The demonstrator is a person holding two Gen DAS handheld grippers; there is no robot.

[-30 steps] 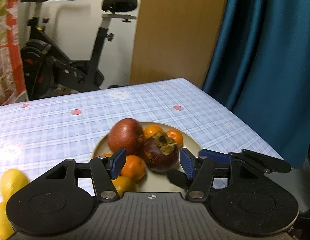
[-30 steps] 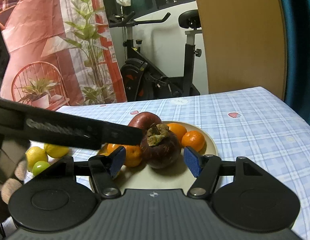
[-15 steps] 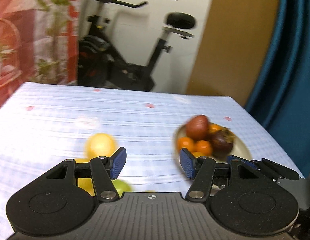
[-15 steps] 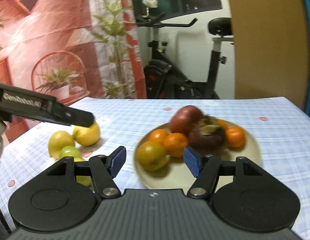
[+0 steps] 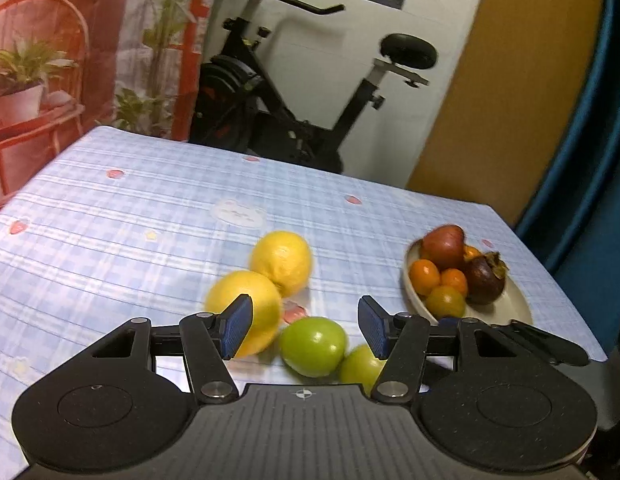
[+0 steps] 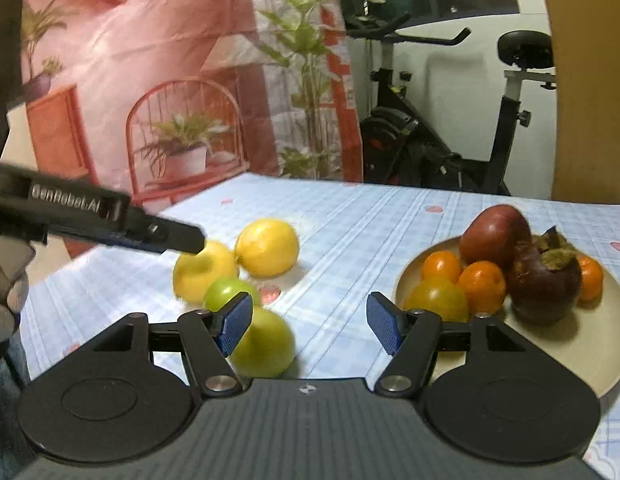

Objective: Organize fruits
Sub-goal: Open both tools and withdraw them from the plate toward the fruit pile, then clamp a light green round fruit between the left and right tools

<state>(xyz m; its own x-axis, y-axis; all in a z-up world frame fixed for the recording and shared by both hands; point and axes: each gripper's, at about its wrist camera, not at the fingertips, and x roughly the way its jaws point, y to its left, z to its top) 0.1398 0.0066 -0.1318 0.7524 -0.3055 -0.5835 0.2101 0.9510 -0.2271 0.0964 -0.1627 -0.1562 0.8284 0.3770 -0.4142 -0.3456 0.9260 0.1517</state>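
Note:
Two yellow lemons [image 5: 281, 257] [image 5: 246, 304] and two green fruits [image 5: 313, 345] [image 5: 359, 364] lie loose on the blue checked tablecloth [image 5: 130, 240]. My left gripper [image 5: 304, 330] is open and empty just above and behind the green fruit. A beige plate [image 6: 569, 356] at the right holds a red apple [image 6: 494, 234], a dark mangosteen [image 6: 543, 280], several oranges [image 6: 481, 286] and a yellowish fruit [image 6: 437, 300]. My right gripper [image 6: 310, 322] is open and empty between a green fruit [image 6: 266, 344] and the plate. The left gripper's finger [image 6: 110, 220] shows above a lemon [image 6: 202, 270].
An exercise bike [image 5: 290, 92] stands behind the table's far edge. A printed red curtain [image 6: 170, 80] hangs at the left, a blue curtain [image 5: 589, 160] at the right. The table's right edge [image 5: 569, 300] runs just past the plate.
Both grippers have swung left, away from the plate, toward the loose lemons and green fruits. Both stay open and empty.

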